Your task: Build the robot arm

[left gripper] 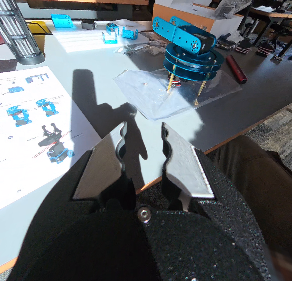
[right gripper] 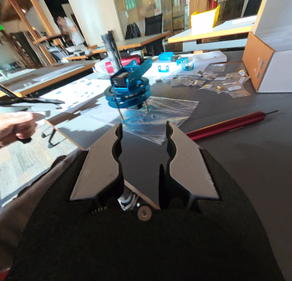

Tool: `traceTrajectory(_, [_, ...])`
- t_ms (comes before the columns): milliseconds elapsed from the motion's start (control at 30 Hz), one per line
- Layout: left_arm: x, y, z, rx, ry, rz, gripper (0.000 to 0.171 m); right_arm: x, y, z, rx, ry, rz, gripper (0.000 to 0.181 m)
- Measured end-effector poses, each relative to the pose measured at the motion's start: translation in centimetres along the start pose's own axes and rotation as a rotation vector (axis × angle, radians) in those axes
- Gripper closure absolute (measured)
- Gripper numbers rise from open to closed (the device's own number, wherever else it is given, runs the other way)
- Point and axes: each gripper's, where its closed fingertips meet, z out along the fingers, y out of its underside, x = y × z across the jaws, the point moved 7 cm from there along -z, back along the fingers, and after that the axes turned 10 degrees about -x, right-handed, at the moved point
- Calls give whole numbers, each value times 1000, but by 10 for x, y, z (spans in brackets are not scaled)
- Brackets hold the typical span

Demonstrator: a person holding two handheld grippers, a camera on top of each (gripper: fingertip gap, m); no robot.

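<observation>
A blue metal robot-arm base (left gripper: 192,58) with round plates, brass legs and a black servo stands on a clear plastic bag (left gripper: 151,97) on the white table (left gripper: 98,63). My left gripper (left gripper: 144,125) is open and empty, above the table's near edge, short of the bag. In the right wrist view the same base (right gripper: 128,90) stands ahead on the bag (right gripper: 159,123). My right gripper (right gripper: 144,125) is open and empty above the table's corner. A red screwdriver (right gripper: 227,125) lies just to its right. The left gripper (right gripper: 31,105), held by a hand (right gripper: 14,127), shows at the far left.
A printed instruction sheet (left gripper: 31,123) lies at the left. Loose blue brackets (left gripper: 120,32) and small parts bags (right gripper: 213,80) lie farther back. A cardboard box (right gripper: 265,63) stands at the right, a black cylinder (left gripper: 17,29) at the back left. The red screwdriver (left gripper: 235,69) lies beside the base. Some 35 cm of space lies between my two pairs of fingers. Measured from the fingertips, the red screwdriver (right gripper: 227,125) is 12 cm or so from the right gripper and 40 cm from the left.
</observation>
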Motion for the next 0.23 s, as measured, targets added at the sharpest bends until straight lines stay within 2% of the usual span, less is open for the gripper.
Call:
traceTrajectory(67, [8,1,3,-13,-4,13,124,-24,0,-6,33,-18,-10,127])
traceTrajectory(133, [13,-6,4,-1,-78,22,112,-61,-8,-9,39,-67,-78,127])
traceTrajectory(233, [29,-31,7,82,-164,66,103,-143,-26,-9,74,-180,-215,131])
